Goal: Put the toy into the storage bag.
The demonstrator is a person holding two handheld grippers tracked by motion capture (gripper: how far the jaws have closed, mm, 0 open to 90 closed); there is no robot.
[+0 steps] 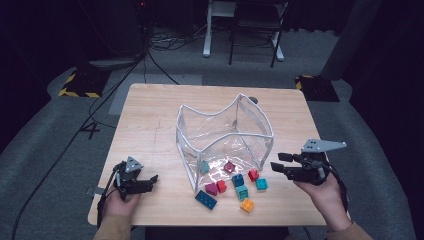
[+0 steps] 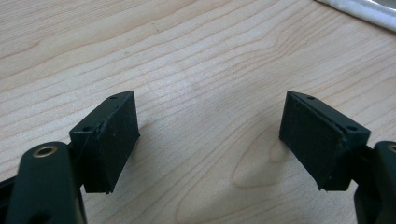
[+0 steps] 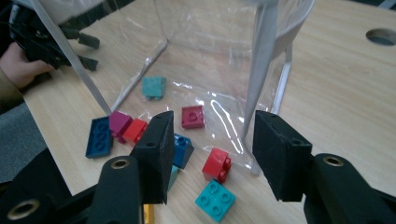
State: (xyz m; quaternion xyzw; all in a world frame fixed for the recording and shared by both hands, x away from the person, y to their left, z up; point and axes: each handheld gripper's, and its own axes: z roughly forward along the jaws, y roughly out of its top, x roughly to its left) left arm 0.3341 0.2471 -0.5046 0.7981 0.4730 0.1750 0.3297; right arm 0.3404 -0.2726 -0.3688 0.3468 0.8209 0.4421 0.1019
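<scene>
Bricks of several colours lie scattered at the lower middle of the high view, on the wooden table (image 1: pixel 150 115), at the open mouth of a clear plastic bag (image 1: pixel 223 131) with white edging that lies on its side at the frame's centre. A dark blue brick (image 1: pixel 206 199) and an orange brick (image 1: pixel 247 205) sit lowest; a red brick (image 1: pixel 253 175) and a teal brick (image 1: pixel 261 184) lie nearest the right gripper (image 1: pixel 280 163), which hovers at the right, jaws apart and empty. The left gripper (image 1: pixel 150 182) is at the lower left, well apart from the bricks, also spread and empty.

Left gripper view: the left gripper (image 2: pixel 210 140) has its jaws wide apart over bare wood, gripping nothing; the bag's white edge (image 2: pixel 359 10) crosses the upper right corner.

Right gripper view: the right gripper (image 3: pixel 212 149) is open with nothing held, above the red brick (image 3: pixel 217 164) and teal brick (image 3: pixel 215 199). A maroon brick (image 3: pixel 193 116) and a pale teal brick (image 3: pixel 154 87) lie on the bag's clear sheet (image 3: pixel 210 56). The dark blue brick (image 3: pixel 99 136) sits at the left.
</scene>
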